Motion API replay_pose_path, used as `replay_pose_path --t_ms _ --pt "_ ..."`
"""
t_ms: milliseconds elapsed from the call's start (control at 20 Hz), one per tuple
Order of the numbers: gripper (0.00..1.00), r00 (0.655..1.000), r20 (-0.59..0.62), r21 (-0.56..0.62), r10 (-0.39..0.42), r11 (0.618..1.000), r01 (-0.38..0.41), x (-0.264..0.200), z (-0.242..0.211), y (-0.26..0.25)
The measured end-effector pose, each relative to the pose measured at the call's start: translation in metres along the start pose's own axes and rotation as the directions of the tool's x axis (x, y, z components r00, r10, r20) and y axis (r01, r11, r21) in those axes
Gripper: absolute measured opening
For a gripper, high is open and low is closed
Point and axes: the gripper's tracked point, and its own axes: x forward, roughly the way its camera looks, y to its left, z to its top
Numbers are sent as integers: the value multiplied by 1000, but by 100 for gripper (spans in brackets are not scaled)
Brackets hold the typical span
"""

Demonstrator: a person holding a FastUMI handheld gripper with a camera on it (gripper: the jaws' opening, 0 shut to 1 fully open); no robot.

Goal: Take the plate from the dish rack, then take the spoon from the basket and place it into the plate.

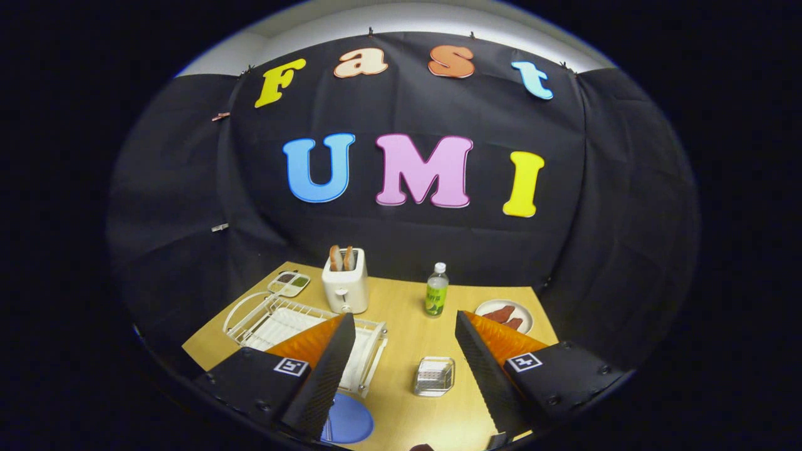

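Gripper (404, 326) is held wide open, nothing gripped, above the table (401, 300). Dish rack (301, 326) taken as landmark: blue plate (348, 421) is seen flat just nearside of it; clear basket (433, 376) to its right, contents unclear

Table (401, 313): pale wood-look, smooth, matt. Rack (263, 319): white coated wire. Basket (433, 376): clear, glossy plastic. Plate (348, 421): blue, smooth. Toaster (345, 288): cream, slight sheen. Bottle (437, 291): clear plastic. Gripper (404, 329) fingers (329, 369), spread apart: black ribbed faces, orange sides.
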Motion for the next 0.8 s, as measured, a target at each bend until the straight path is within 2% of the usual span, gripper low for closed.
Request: replay_pose_path --t_ms 250,550,800 --pt "96 987 94 -77 -130 988 138 -20 44 -41" --pt "98 955 176 -84 -240 963 258 -36 66 -68" --pt "98 954 165 -74 -252 961 267 -35 65 -73"
